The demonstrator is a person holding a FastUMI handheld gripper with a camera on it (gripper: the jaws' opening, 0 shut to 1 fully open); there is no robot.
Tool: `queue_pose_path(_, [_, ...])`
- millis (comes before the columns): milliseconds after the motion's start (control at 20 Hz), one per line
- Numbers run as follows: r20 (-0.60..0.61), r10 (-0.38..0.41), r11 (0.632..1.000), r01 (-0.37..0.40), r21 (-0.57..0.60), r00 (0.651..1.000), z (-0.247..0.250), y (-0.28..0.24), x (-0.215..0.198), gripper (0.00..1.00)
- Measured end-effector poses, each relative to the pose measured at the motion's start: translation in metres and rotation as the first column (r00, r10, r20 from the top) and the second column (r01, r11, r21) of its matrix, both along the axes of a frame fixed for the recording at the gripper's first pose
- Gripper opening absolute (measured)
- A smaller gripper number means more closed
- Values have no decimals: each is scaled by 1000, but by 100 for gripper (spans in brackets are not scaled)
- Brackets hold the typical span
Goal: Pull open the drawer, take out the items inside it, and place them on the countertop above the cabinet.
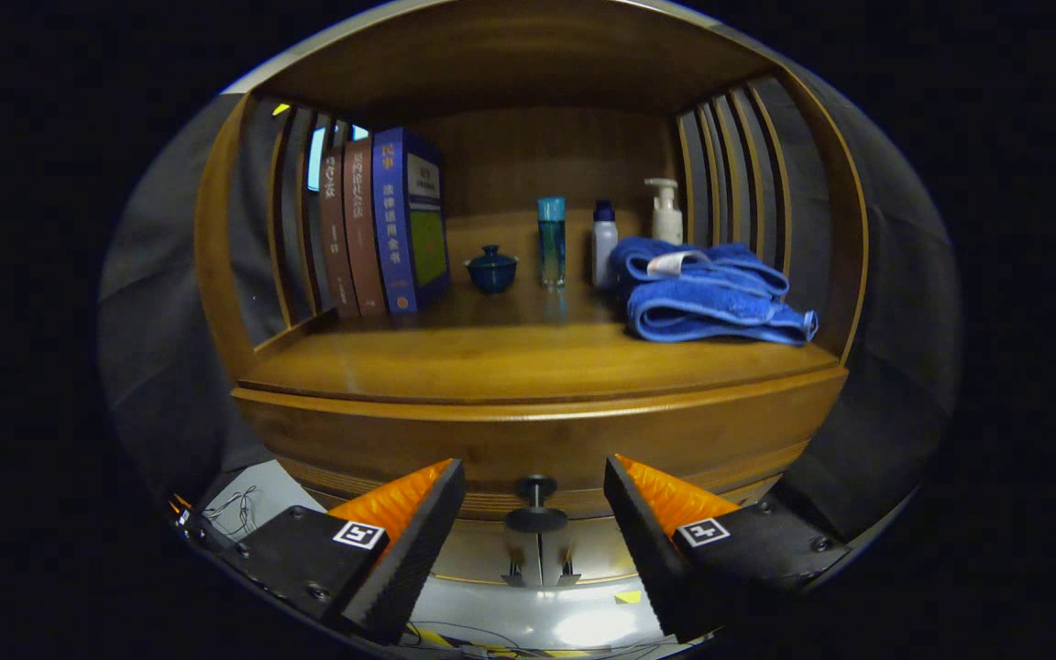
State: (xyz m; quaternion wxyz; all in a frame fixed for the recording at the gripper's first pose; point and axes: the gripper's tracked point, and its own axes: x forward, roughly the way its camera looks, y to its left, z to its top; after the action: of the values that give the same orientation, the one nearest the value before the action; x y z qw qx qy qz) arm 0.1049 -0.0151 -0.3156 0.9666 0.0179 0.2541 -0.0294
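Two fingers of the gripper (535, 527) stand spread wide at the bottom centre, gripping nothing. The drawer (537, 440) is closed, and its dark knob (536, 504) sits between the fingertips, touching neither. Above lies the countertop (510, 353).

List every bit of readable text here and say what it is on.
"民事", then probably "法律适用全书": spine of the blue book.
Brown books: spine characters too blurred to read.
Towel tag and bottles: too small to read.
Gripper, open either side of the drawer knob: square coded markers on its fingers, no words.
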Motion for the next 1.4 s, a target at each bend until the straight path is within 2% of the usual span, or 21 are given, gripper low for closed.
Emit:
queue_pose_path(200, [-59,-13,1000,14,22,998,-28,-2,7,99])
queue_pose_path(250, [-73,-17,999,19,30,997,-34,-3,8,94])
queue_pose_path(450, [-89,-9,999,13,47,996,-43,0,11,50])
queue_pose_path(500, [-87,-2,999,5,39,996,-41,2,10,49])
queue_pose_path(550, [-88,3,1000,0,30,996,-40,2,9,43])
queue_pose_path(600, [-87,8,1000,-5,25,996,-41,2,8,43])
queue_pose_path(650, [-89,12,1000,-10,20,996,-40,2,7,35])
queue_pose_path(1000, [-120,10,1000,-8,17,993,-40,1,2,35])
queue_pose_path(1400, [-161,9,1000,-5,21,987,-32,3,-57,35])
